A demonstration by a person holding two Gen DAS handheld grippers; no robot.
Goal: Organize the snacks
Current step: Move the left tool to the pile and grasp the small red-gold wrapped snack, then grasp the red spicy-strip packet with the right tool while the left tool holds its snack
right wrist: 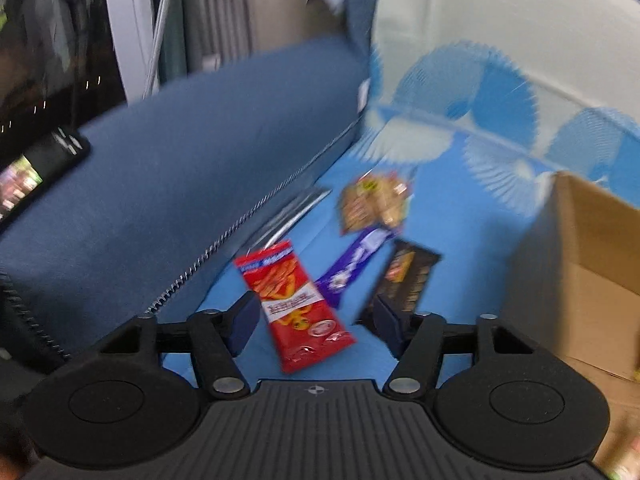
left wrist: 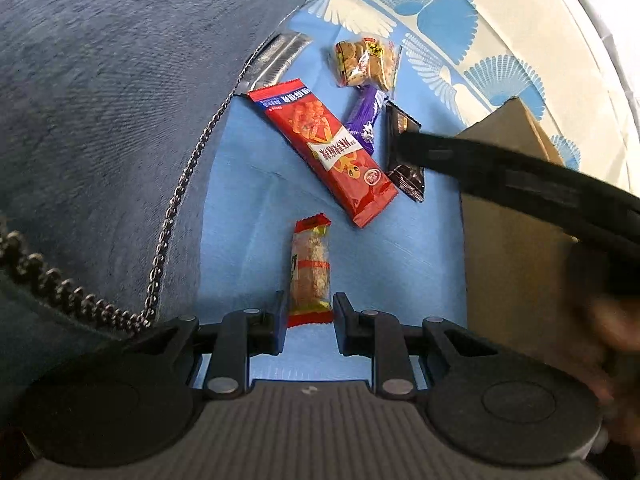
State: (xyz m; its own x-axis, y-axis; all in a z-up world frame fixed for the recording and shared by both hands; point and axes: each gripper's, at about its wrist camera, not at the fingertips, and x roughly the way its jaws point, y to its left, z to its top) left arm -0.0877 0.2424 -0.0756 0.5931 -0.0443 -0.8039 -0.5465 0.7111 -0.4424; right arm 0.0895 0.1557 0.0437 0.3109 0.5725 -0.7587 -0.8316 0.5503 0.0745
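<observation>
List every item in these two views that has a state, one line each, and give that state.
Left gripper: jaws narrow, around the small orange-and-red wrapped bar; grip unclear.
Right gripper: open, above the snacks.
Long red snack packet: sealed, lying flat on the blue cloth.
Purple wrapper: lying partly under the red packet.
Dark brown packet: lying flat.
Clear bag of biscuits: sealed.
Brown cardboard box: open-topped.

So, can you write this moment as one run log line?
left fingers: around small snack | right fingers: open over red pack | box: right
</observation>
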